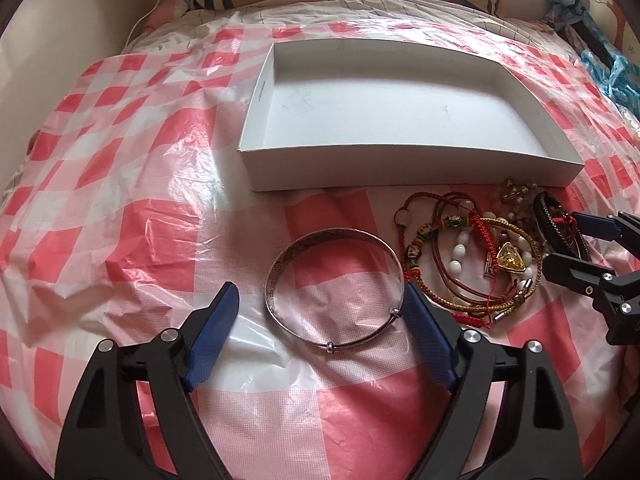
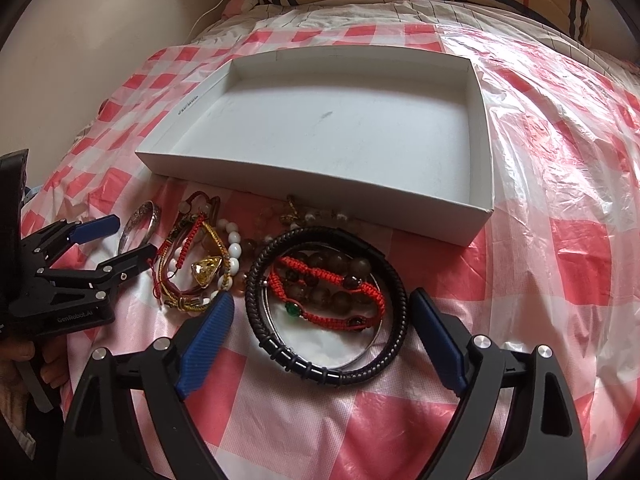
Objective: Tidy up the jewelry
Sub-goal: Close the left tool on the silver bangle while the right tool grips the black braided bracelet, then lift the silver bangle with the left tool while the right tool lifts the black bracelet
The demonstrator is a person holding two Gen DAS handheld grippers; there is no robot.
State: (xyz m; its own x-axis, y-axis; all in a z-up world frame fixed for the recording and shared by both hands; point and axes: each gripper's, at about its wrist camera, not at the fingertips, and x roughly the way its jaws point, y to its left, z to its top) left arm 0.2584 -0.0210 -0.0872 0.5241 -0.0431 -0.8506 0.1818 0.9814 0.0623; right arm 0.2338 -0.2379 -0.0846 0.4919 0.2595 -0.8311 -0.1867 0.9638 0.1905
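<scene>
On the slippery plastic bed cover (image 1: 120, 208), your wide-open left tool (image 1: 320, 304) may skid the silver bangle (image 1: 334, 292) away.

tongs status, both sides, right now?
Left tongs: open around the silver bangle, not gripping it.
Right tongs: open around the black braided bracelet, holding nothing.

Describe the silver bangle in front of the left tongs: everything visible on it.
The silver bangle is a thin, shiny metal ring with an engraved pattern along its band and two small sliding beads on its near side. It lies flat on the pink checked plastic sheet, just before the white box, apart from the tangled bracelet pile. The left tongs straddle it, open; the right blue pad looks to touch its rim.
</scene>
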